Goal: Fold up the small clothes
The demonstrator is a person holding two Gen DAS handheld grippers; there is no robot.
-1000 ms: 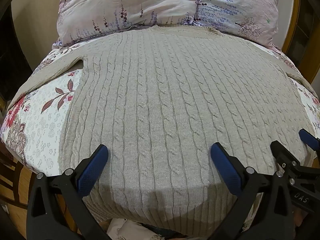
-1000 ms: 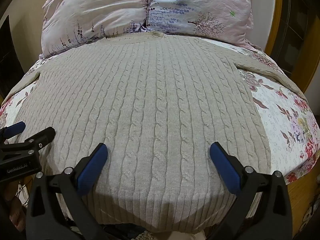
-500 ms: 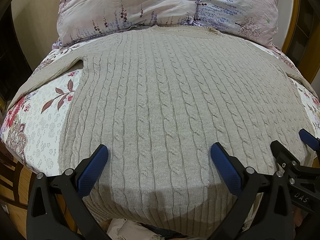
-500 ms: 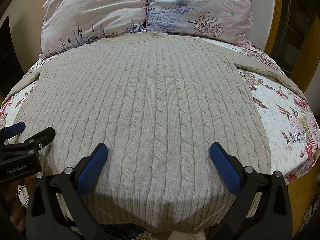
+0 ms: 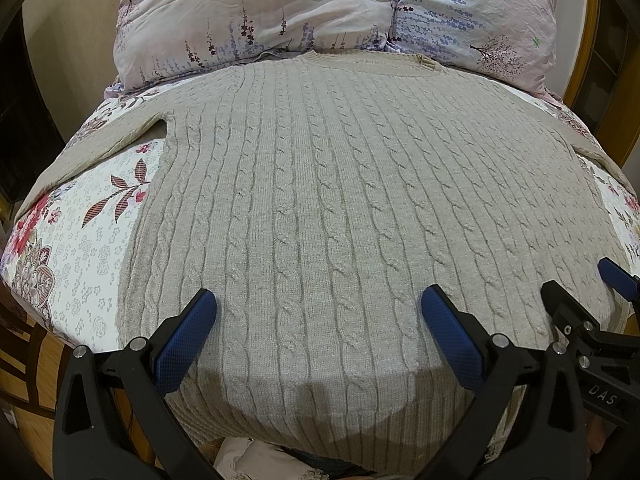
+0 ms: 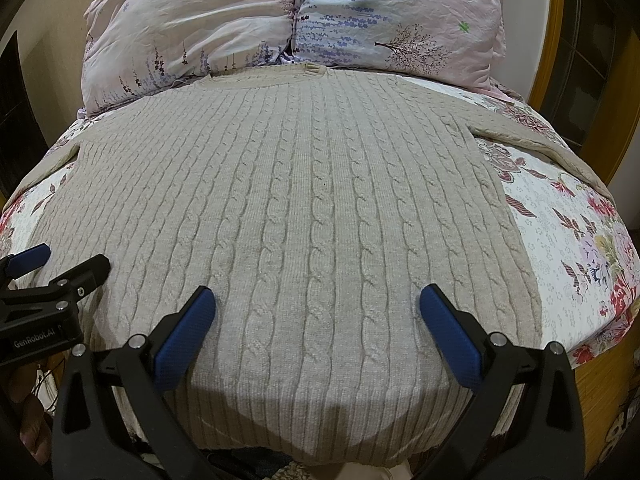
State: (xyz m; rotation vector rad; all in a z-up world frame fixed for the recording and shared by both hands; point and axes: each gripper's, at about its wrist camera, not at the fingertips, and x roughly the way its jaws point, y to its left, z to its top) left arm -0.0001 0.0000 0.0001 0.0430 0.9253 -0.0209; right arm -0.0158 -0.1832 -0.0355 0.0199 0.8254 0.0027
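A beige cable-knit sweater (image 5: 320,200) lay spread flat, face up or back up I could not tell, on a bed covered with a floral sheet (image 5: 80,248), its collar (image 5: 360,58) at the far end against two pale printed pillows (image 5: 280,12) and its ribbed hem (image 6: 312,420) at the near edge, draped slightly over the side. The sweater's long axis ran straight away from both tools, collar to hem, with one sleeve (image 5: 92,148) angled out to the left and the other sleeve (image 6: 540,144) to the right. The left gripper (image 5: 318,332) hovered over the hem's left half with its blue-padded jaws spread wide and nothing between them; the right gripper (image 6: 316,328) did the same over the right half, equally wide and empty. The two sat side by side, close together, each visible at the edge of the other's view. Each gripper was thus nearest to its own portion of the hem, and the sleeves lay well apart from both, further up the bed. Judging by that layout, the fold had not begun, and the hem was the part closest to hand; whether either gripper touched the knit could not be made out.
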